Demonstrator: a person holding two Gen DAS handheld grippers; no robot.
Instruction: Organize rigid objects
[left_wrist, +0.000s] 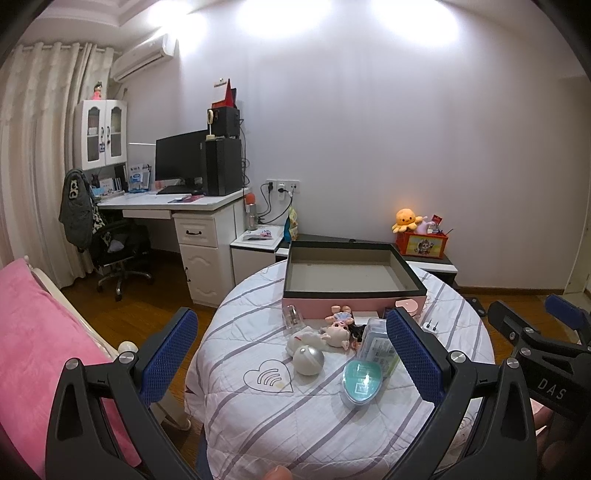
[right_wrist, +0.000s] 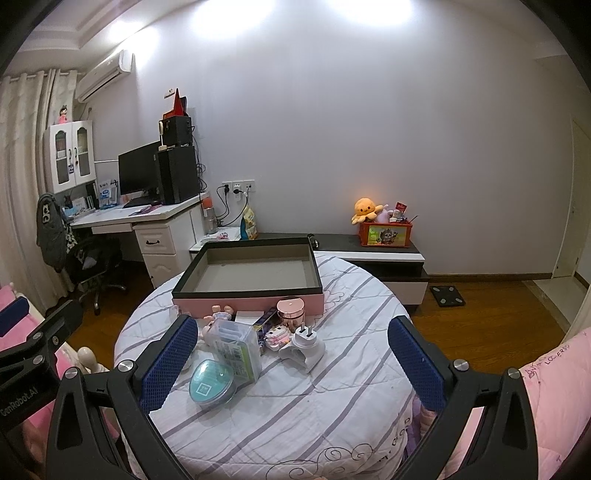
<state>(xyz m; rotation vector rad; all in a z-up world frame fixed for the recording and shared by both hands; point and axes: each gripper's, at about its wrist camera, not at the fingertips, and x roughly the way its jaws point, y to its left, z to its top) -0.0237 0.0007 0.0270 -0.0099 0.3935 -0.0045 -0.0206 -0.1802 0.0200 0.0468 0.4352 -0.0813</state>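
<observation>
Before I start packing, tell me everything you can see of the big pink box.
The pink box is a wide, shallow, open tray with pink outer walls, a black rim and a bare grey-brown inside, likely cardboard. It looks empty and sits flat at the far side of the quilt-covered table. Small toys crowd its front wall; contact is unclear.

In the left wrist view the right fingertip (left_wrist: 413, 354) covers part of the clear plastic box (left_wrist: 376, 345), whose label print is unreadable.

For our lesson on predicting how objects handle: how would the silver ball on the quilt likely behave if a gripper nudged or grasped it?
The silver ball looks round, so it would probably roll when nudged. Its smooth, shiny shell may slip between pads. The soft quilt might slow it slightly.
</observation>
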